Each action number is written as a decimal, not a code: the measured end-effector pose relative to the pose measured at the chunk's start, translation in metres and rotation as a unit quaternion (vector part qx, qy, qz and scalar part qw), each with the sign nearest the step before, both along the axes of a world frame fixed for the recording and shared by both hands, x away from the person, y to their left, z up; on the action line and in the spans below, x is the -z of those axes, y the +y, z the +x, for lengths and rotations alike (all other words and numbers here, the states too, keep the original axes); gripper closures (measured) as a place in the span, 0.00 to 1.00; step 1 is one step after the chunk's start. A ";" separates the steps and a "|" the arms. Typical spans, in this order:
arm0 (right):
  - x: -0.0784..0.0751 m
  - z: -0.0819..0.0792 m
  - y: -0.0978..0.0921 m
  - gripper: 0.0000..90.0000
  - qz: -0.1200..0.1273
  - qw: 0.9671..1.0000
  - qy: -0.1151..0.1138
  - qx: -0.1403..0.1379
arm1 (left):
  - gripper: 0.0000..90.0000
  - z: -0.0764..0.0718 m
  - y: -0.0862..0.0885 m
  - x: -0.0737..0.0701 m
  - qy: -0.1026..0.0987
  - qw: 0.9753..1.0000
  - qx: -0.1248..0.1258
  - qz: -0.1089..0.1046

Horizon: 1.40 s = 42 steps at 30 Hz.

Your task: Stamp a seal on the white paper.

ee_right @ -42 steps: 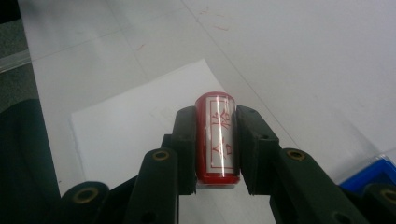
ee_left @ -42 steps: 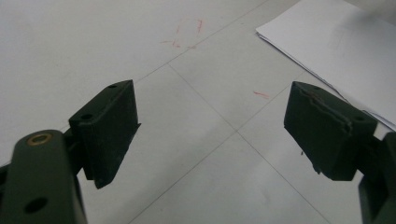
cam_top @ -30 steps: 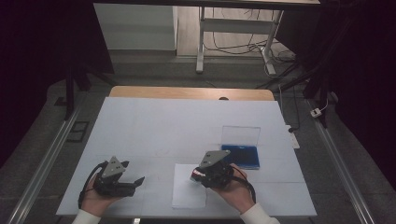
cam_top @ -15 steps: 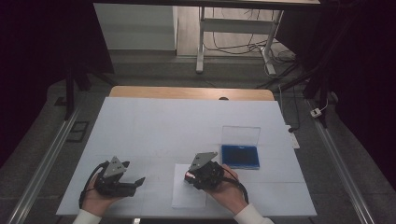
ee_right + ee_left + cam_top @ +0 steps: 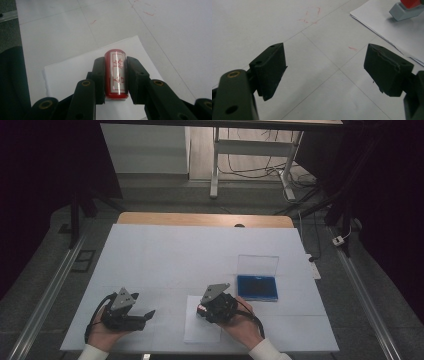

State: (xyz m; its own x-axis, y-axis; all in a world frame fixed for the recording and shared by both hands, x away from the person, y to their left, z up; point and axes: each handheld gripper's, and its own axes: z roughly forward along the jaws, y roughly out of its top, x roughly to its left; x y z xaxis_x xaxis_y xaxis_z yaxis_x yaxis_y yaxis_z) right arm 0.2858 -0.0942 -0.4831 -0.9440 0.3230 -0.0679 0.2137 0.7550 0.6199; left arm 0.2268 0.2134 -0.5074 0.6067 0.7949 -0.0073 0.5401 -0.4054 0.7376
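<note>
While the right gripper (image 5: 115,75) clenched the red stamp (image 5: 116,72) just above the white paper (image 5: 75,70) at the near counter (image 5: 165,255), the released left gripper (image 5: 325,67) rested well left.

Blk grippers (image 5: 131,314), grey tri plates, brass screws, white sleeves (image 5: 92,352).

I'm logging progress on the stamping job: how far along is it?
Done: the right gripper is shut on the red stamp, and the blue ink pad case stands open. In hand: the stamp hangs over the paper. Left: no print shows on the sheet. The left gripper is open.
</note>
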 end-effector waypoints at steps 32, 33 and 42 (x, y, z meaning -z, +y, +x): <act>0.009 0.003 0.002 0.78 -0.010 1.000 0.002 0.001 | 0.20 0.000 0.002 0.000 0.004 1.000 -0.002 -0.007; 0.010 0.002 0.002 0.78 -0.009 1.000 0.003 0.003 | 0.20 0.000 0.002 0.000 0.004 1.000 -0.001 -0.007; 0.011 0.004 0.001 0.78 -0.005 1.000 0.007 0.010 | 0.20 0.001 0.002 0.001 0.006 1.000 -0.002 -0.007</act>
State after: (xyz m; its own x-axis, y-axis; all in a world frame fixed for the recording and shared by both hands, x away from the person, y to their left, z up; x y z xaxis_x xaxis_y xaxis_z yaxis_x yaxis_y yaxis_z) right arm 0.2896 -0.0935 -0.4940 -0.9381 0.3417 -0.0571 0.2383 0.7561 0.6096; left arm 0.2273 0.2154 -0.5084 0.6026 0.7977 -0.0248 0.5506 -0.3931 0.7364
